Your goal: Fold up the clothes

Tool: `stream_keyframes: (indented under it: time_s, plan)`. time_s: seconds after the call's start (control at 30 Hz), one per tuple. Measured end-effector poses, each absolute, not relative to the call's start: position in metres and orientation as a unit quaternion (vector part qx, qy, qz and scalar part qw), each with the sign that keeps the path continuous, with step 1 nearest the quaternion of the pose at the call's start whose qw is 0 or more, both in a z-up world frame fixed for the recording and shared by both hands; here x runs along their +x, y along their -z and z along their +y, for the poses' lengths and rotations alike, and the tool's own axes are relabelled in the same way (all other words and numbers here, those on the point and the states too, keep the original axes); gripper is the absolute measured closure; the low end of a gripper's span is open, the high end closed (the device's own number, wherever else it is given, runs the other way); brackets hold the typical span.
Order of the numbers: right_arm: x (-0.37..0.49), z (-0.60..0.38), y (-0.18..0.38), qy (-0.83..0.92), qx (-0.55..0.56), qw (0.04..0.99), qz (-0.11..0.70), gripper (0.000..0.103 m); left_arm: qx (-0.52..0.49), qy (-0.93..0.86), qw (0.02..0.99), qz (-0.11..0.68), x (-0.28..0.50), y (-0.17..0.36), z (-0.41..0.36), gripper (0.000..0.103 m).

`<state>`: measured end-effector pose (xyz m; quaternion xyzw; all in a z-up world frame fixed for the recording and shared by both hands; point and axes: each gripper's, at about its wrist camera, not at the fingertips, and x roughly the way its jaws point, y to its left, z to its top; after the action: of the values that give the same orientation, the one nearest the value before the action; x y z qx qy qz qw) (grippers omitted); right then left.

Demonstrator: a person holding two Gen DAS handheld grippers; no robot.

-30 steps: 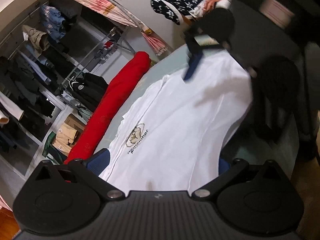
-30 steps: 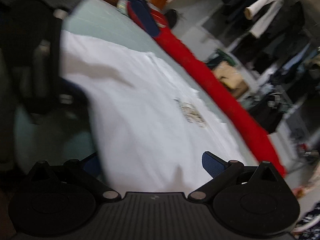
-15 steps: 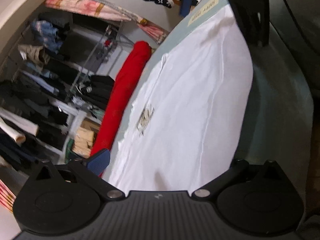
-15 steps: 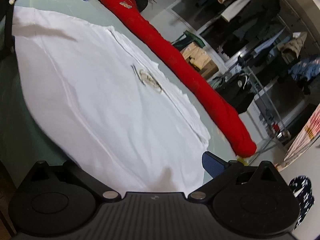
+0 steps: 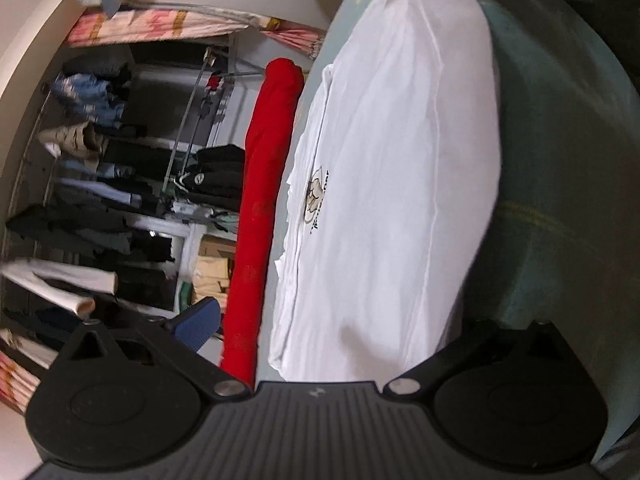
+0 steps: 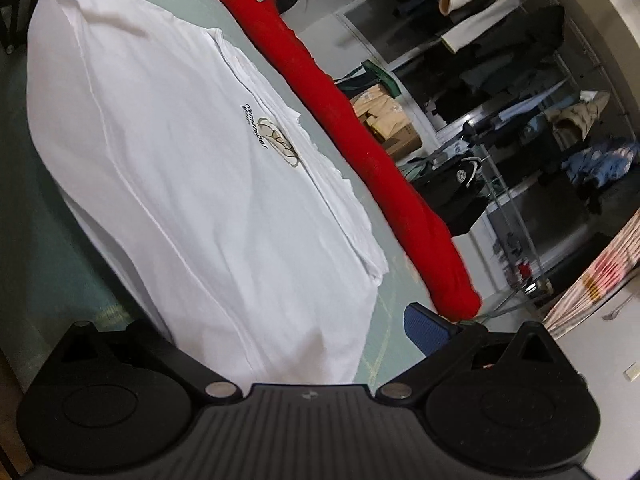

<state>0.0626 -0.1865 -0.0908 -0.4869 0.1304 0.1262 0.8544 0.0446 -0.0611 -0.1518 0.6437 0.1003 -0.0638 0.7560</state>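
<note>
White shirt point(image 5: 392, 184) spread flat on the green table point(image 5: 560, 208), long axis running from left gripper point(image 5: 320, 344) to right gripper point(image 6: 288, 340), each spread wide at an opposite end, gripping nothing.

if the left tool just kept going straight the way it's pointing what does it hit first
Most likely the white t-shirt: it fills the space between the left tool's fingers and runs ahead over the green table. The red roll lies off to the side. Depth is uncertain in this fisheye view.

Dim indoor light, heavy fisheye warp, edges blurred.
</note>
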Motion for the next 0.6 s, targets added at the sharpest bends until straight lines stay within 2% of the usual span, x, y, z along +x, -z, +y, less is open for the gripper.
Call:
stream_keyframes:
  time_s: [0.2, 0.6]
  plan:
    - [0.072, -0.189, 0.092, -0.111, -0.498, 0.850, 0.130, 0.000, 0.646, 0.057, 0.753, 0.107, 0.052, 0.146, -0.062, 0.000]
    - [0.093, -0.186, 0.080, -0.065, -0.491, 0.865, 0.080, 0.000, 0.616, 0.017, 0.778, 0.119, 0.079, 0.134, -0.062, 0.000]
